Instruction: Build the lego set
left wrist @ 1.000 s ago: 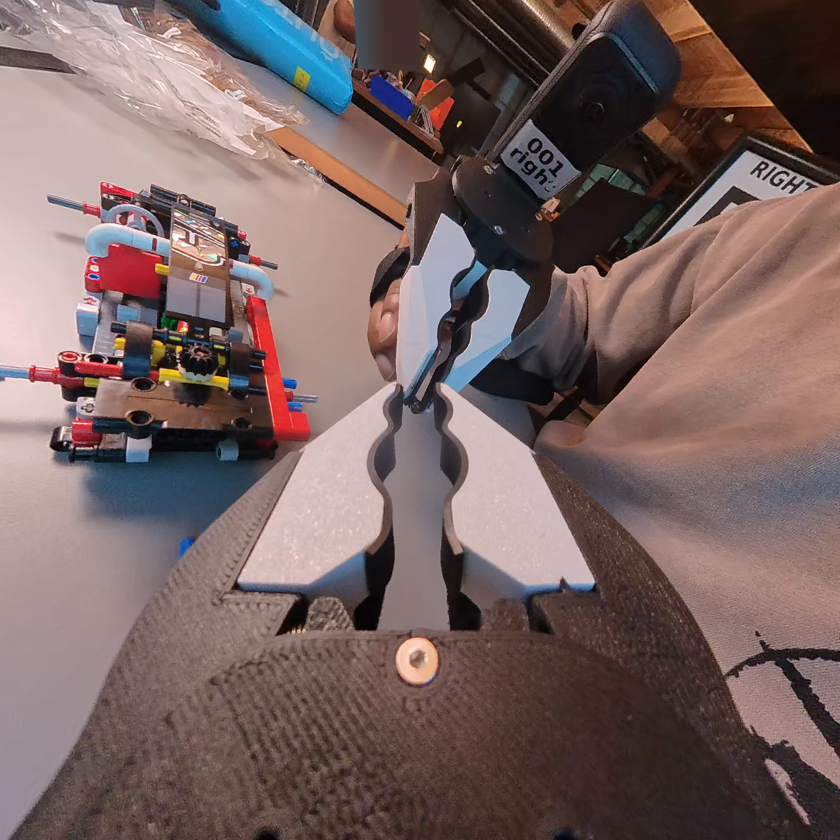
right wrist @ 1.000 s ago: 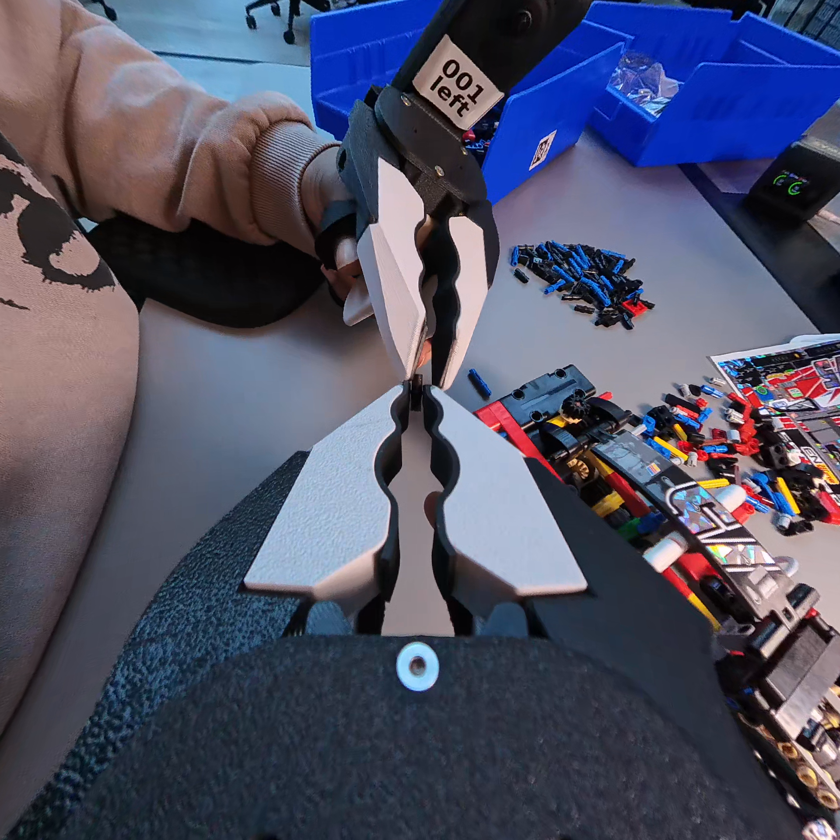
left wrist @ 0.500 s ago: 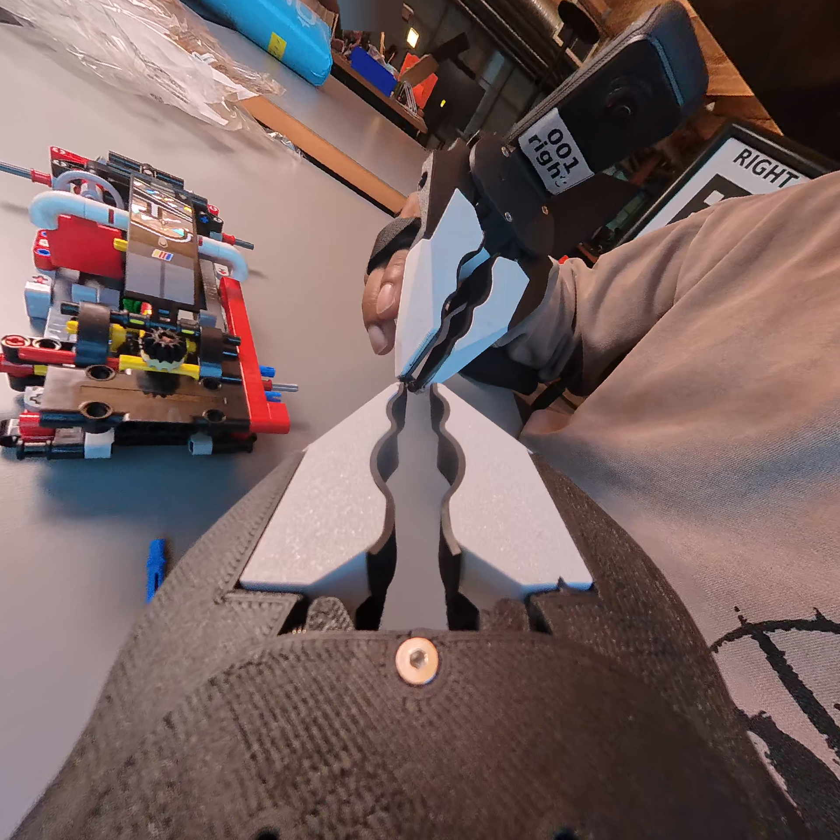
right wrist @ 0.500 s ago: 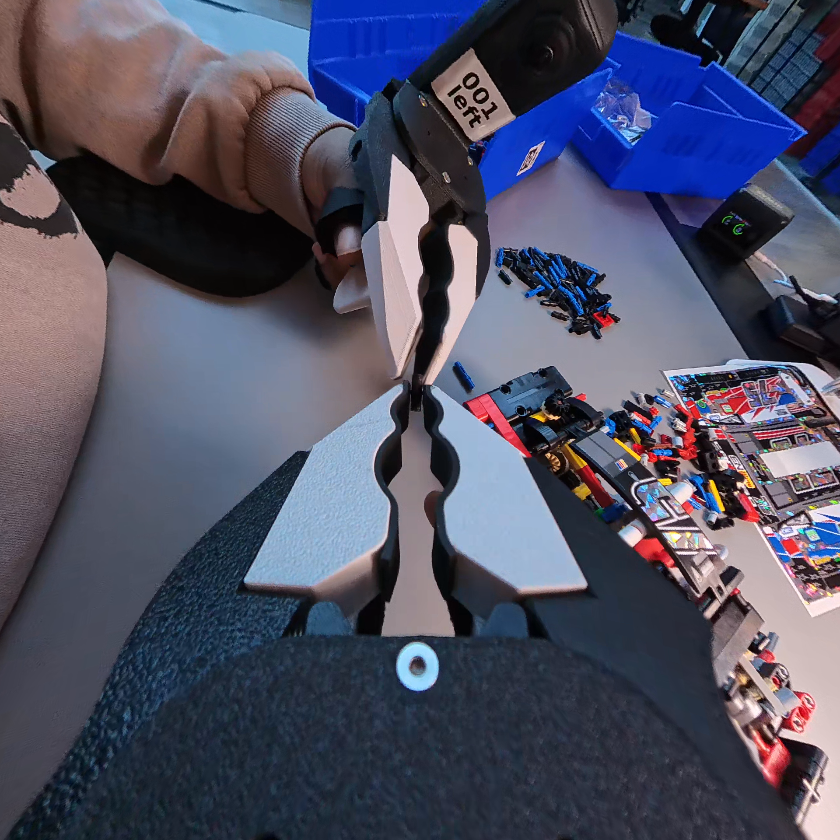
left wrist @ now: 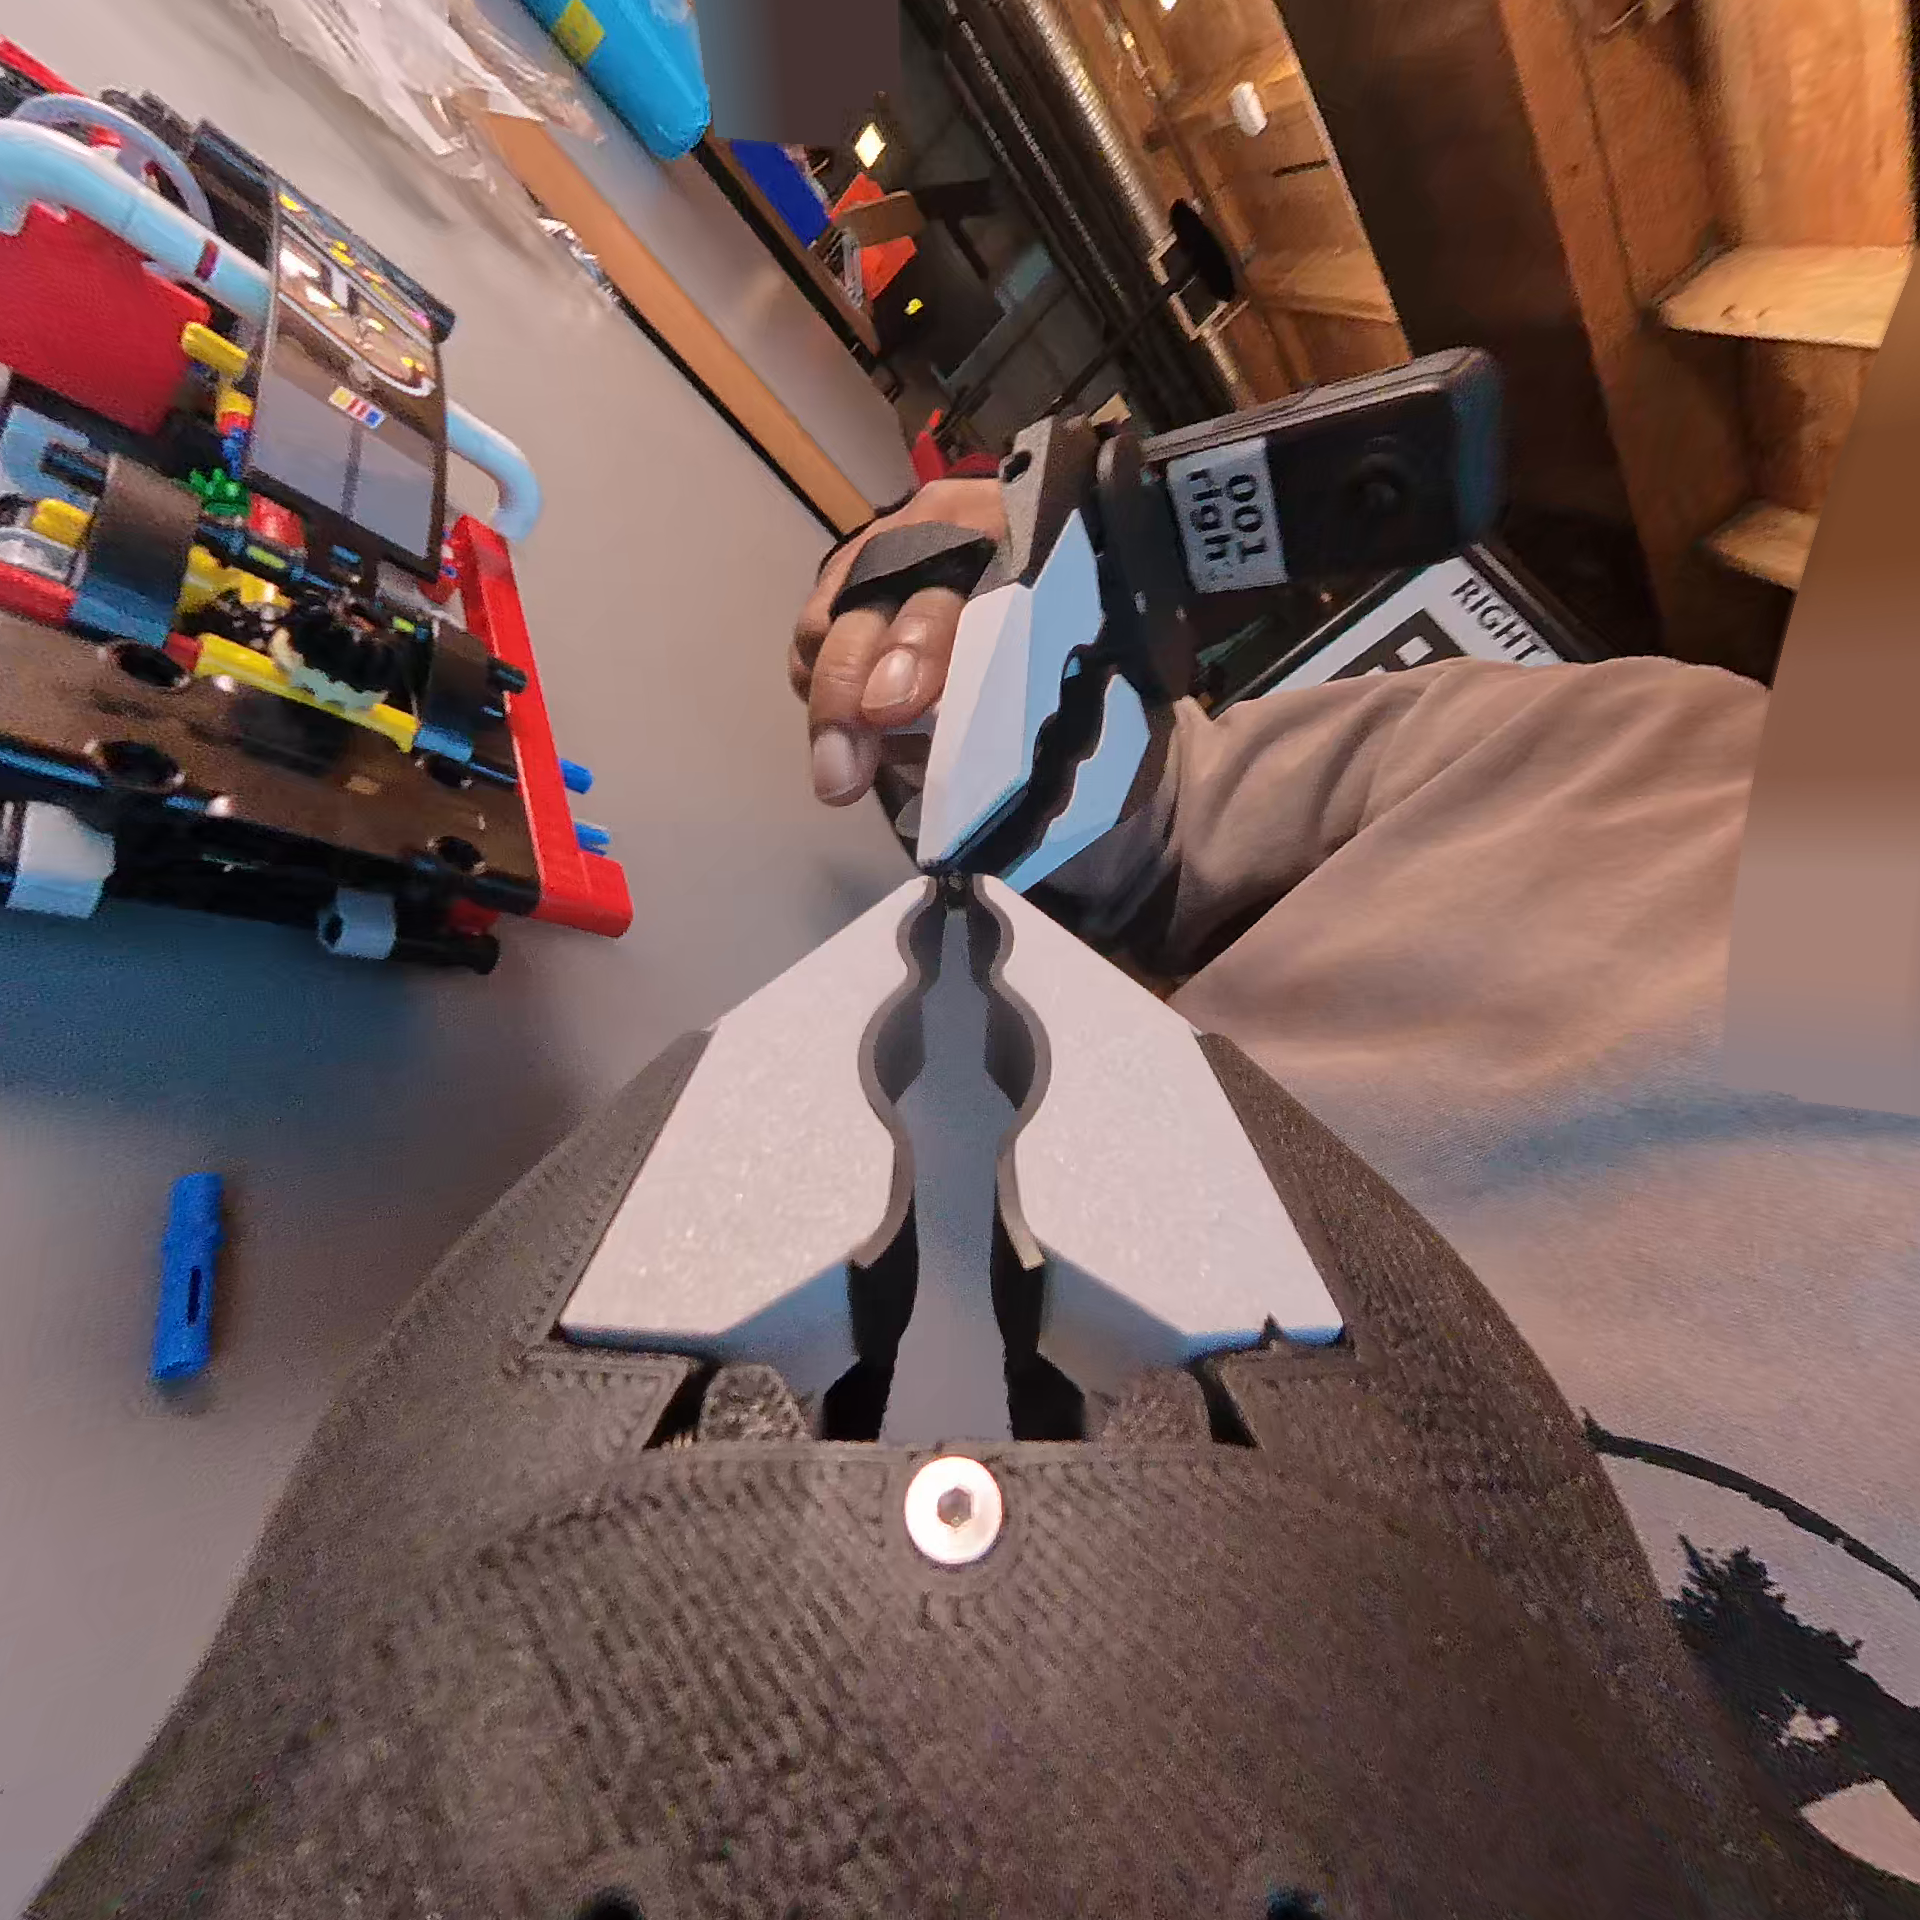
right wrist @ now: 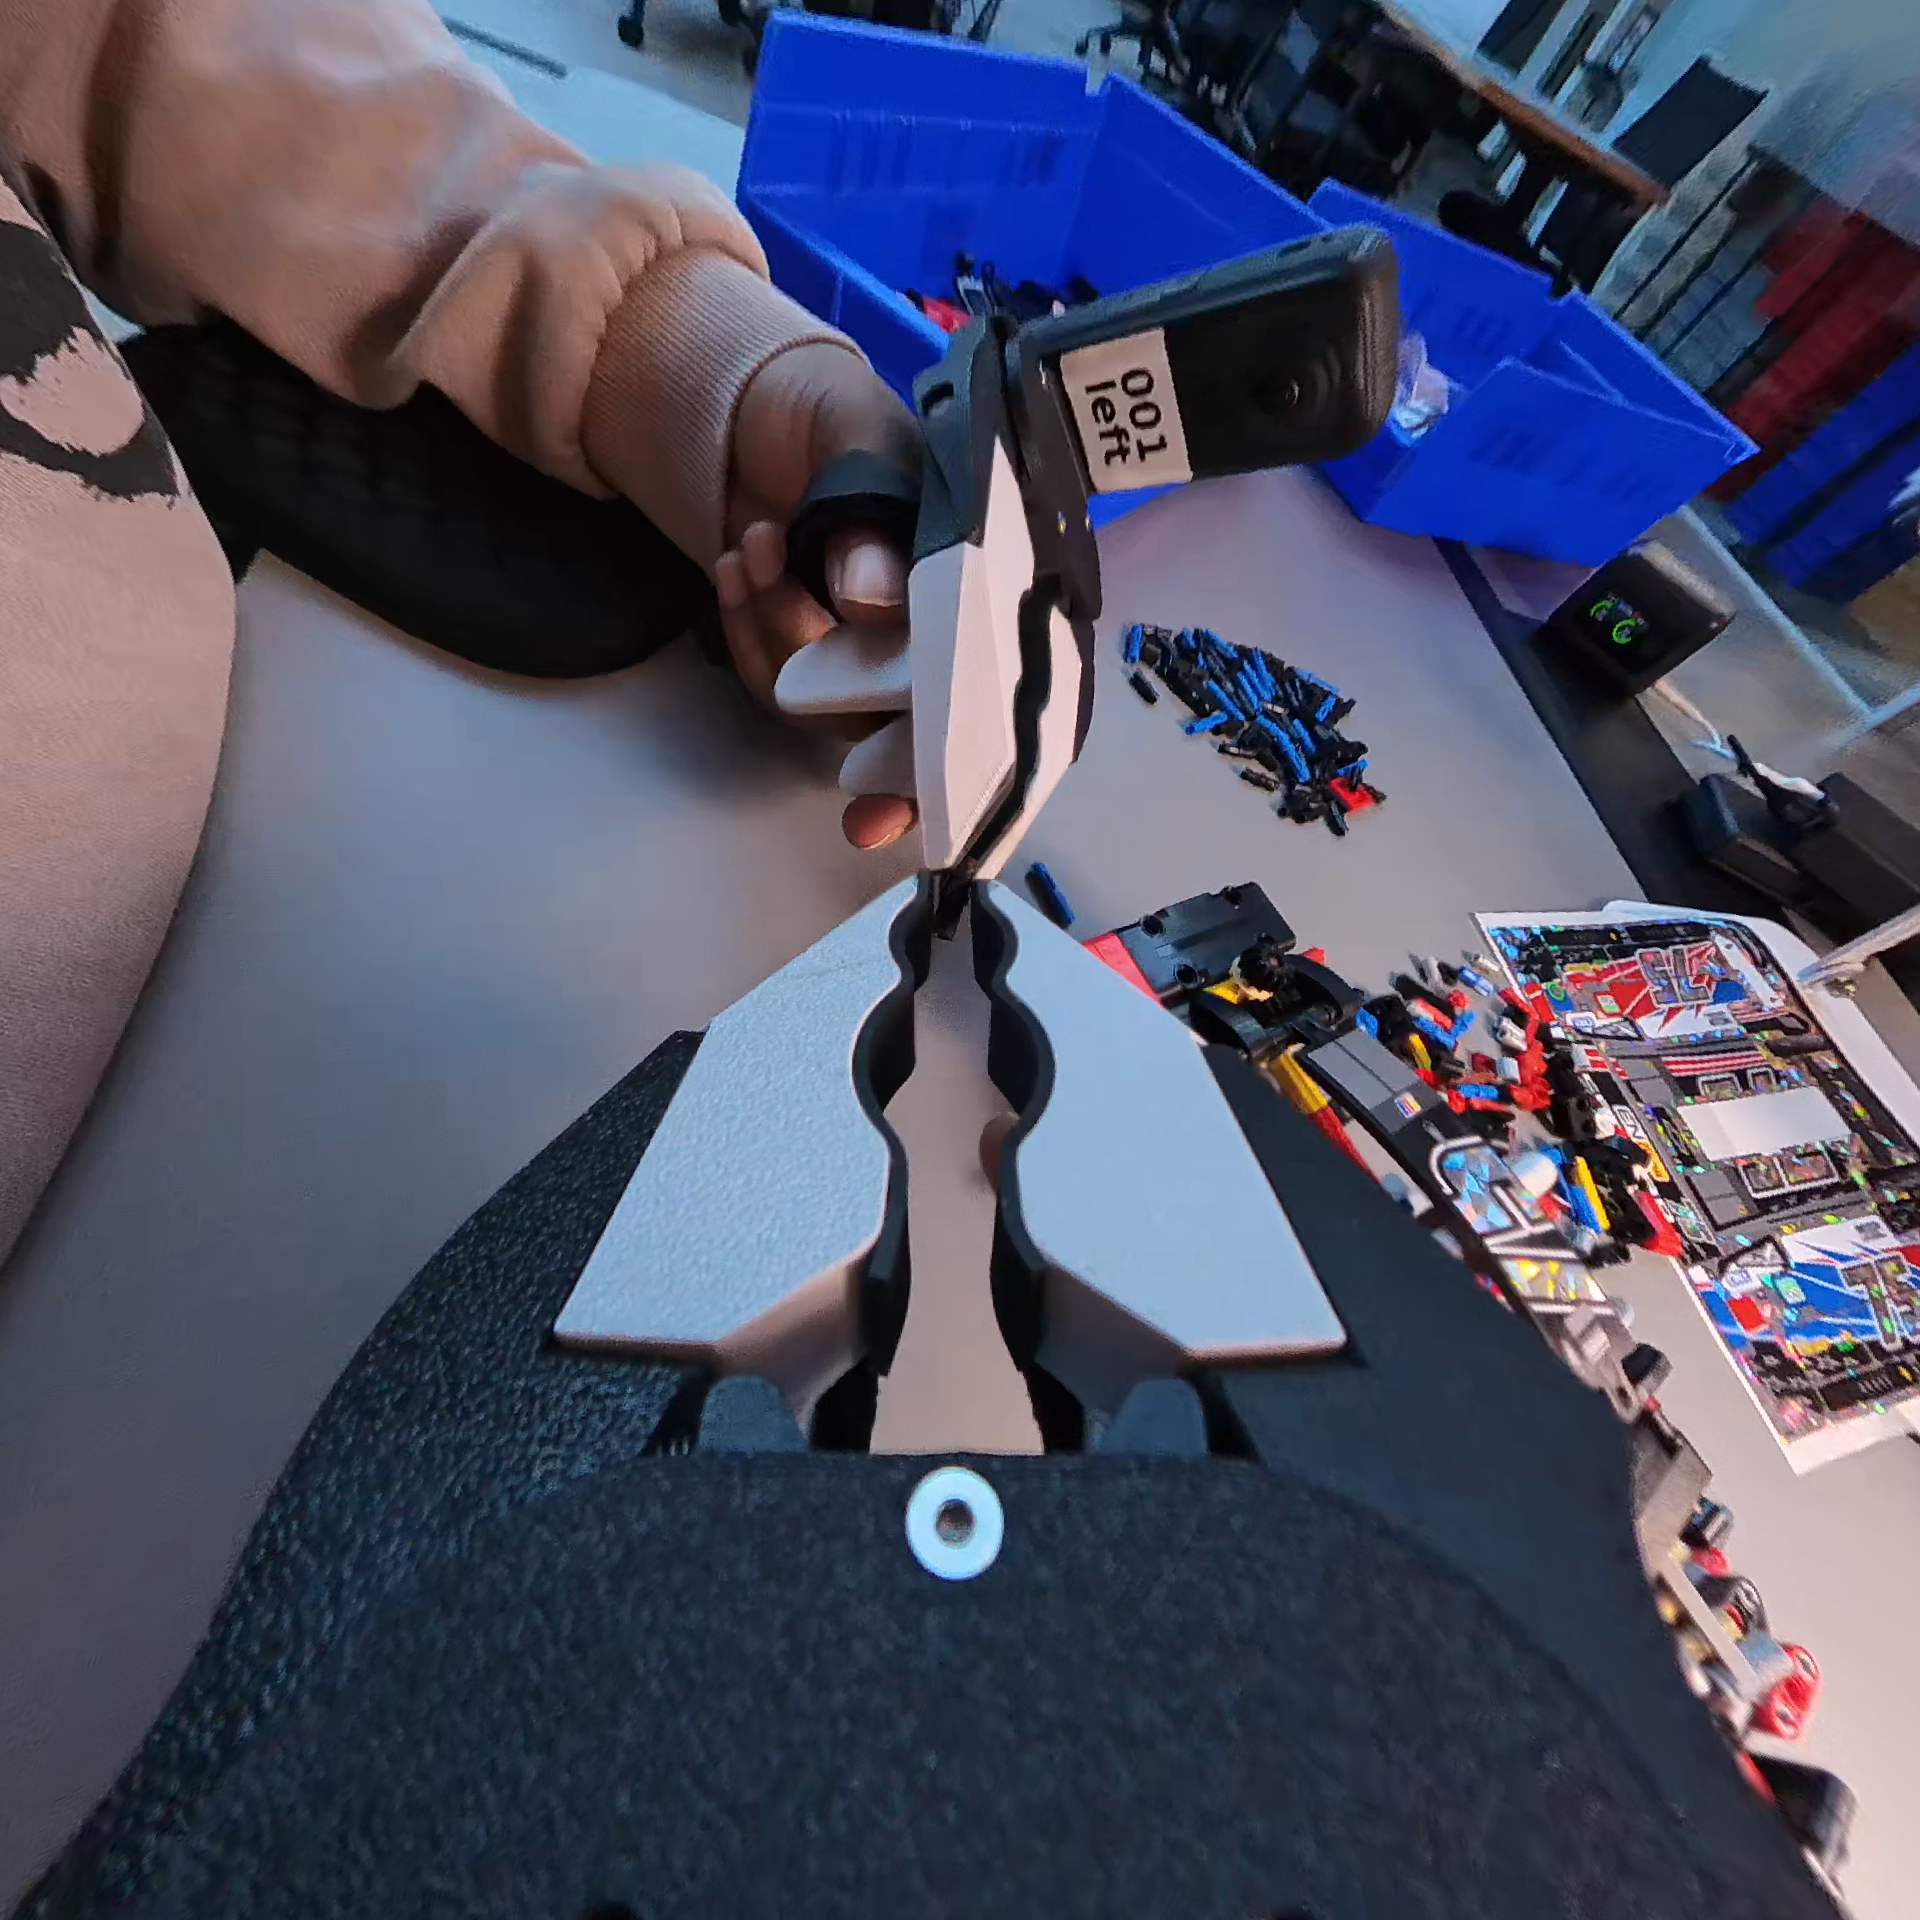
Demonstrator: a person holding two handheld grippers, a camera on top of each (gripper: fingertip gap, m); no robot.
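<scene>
Both tools (left wrist: 951, 883) (right wrist: 943, 896) pinch one small dark piece (right wrist: 945, 914), white-labelled cameras (right wrist: 1122, 426) facing.

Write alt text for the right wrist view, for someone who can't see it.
Two grippers meet tip to tip above a grey table, the right gripper near and the left gripper beyond, a small dark piece between them. To the right lie a half-built Lego car, loose pins, a sticker sheet and blue bins.

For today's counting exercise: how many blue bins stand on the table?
2: one blue bin behind the left gripper, the second blue bin right of it; others may lie out of view.
</scene>
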